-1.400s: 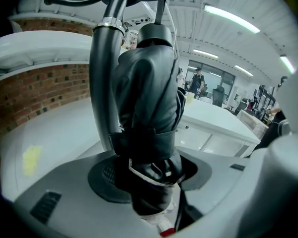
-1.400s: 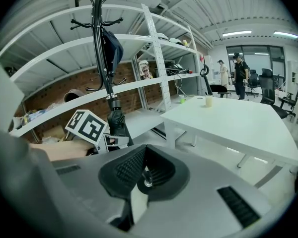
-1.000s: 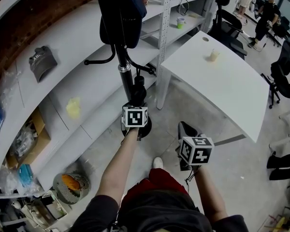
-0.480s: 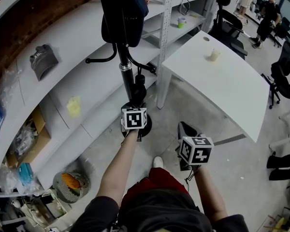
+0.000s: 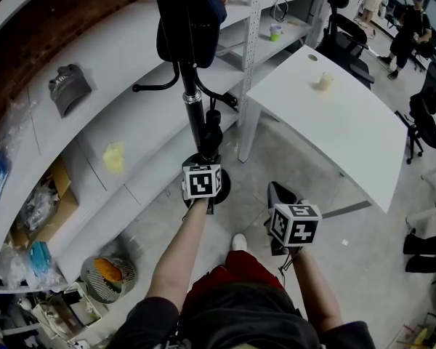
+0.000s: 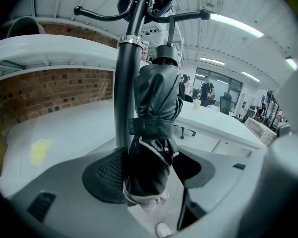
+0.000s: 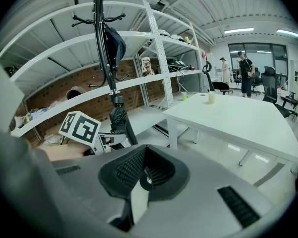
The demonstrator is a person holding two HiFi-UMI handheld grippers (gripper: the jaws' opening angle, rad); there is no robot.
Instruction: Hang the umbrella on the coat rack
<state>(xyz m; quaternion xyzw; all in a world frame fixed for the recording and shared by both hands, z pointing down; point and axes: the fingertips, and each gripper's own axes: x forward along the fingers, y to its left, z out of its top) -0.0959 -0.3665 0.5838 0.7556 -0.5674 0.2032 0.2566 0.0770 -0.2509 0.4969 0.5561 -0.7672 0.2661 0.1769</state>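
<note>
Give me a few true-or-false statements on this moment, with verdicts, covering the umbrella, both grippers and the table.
1. The folded umbrella hangs right beside the coat rack pole. True.
2. The left gripper is clamped on the umbrella. False: its jaws have just been opening and stand apart, with the umbrella between them.
3. A cup stands on the white table. True.
4. The right gripper holds a cap. False: it holds nothing; the cap lies on a shelf.
</note>
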